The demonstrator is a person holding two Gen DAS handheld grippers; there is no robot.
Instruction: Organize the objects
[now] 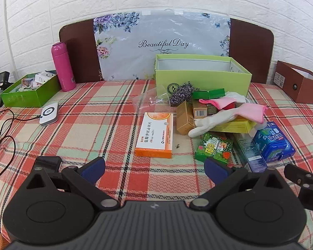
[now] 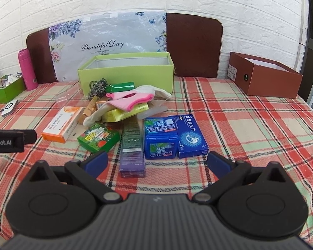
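A plaid tablecloth carries an empty light-green box at the back, with a heap of small boxes and gloves touching its front. The orange medicine box lies just left of the heap. Left gripper and right gripper hover nearside, jaws spread wide, holding nothing.

A plaid-covered table is carrying clutter. A light green box is sitting near its back edge, a brown box at its back right corner.
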